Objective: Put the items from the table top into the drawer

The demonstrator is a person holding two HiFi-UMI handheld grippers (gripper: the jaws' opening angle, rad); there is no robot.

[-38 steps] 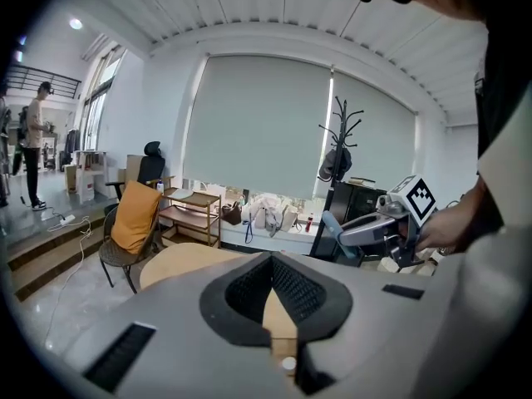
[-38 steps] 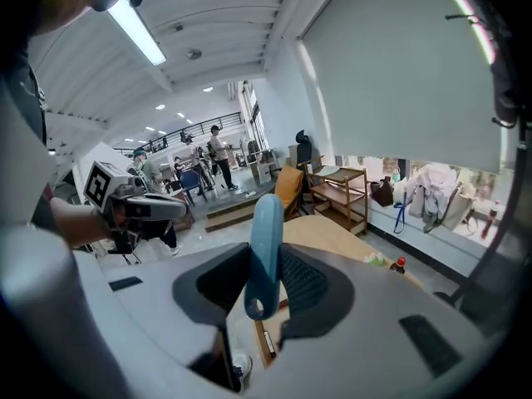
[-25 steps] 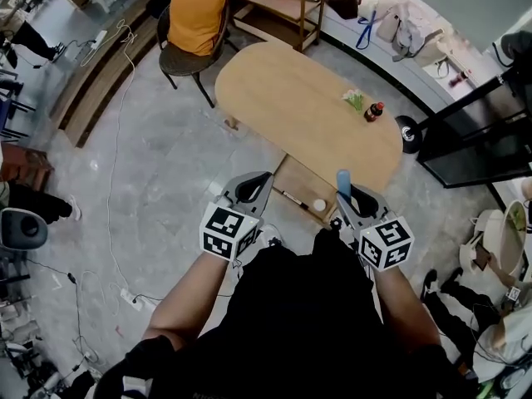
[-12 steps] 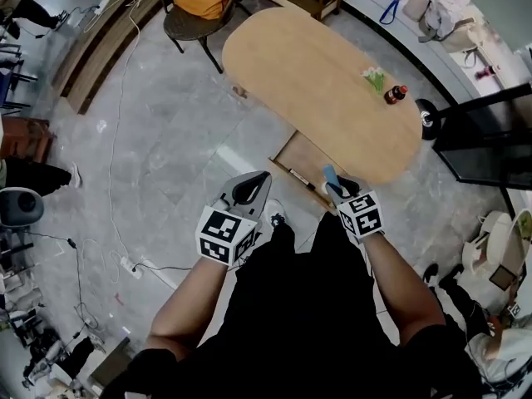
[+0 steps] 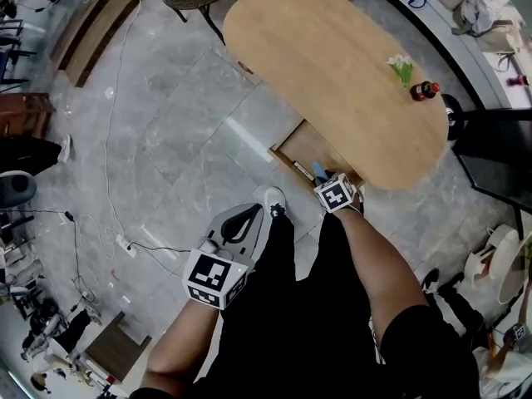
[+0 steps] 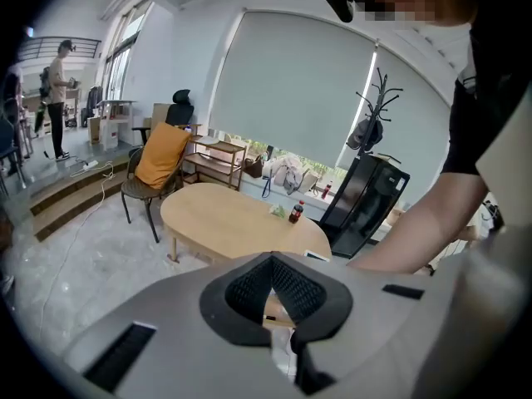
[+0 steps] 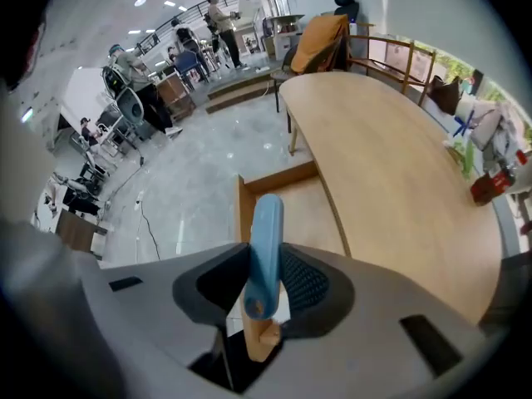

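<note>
My right gripper (image 5: 322,177) is shut on a light blue tube-shaped item (image 5: 318,171) and points steeply down over the open wooden drawer (image 5: 309,144) under the oval table (image 5: 332,65). In the right gripper view the blue item (image 7: 268,231) stands up between the dark pads, with the drawer (image 7: 287,194) beneath it. A thin dark pen-like thing (image 5: 302,170) lies in the drawer. A dark bottle with a red cap (image 5: 424,90) and a small green plant (image 5: 401,66) stand on the table's far right. My left gripper (image 5: 252,212) hangs shut and empty beside the person's leg.
A chair with an orange cloth (image 6: 158,160) stands past the table's far end. A black cabinet (image 5: 499,152) stands to the table's right. Cables (image 5: 125,239) trail over the grey floor on the left. The person's shoe (image 5: 274,198) is just left of the drawer.
The right gripper has dropped from waist height to the drawer, tipping steeply downward with the blue item. The left gripper has sunk lower beside the leg. The head view now looks further down.
</note>
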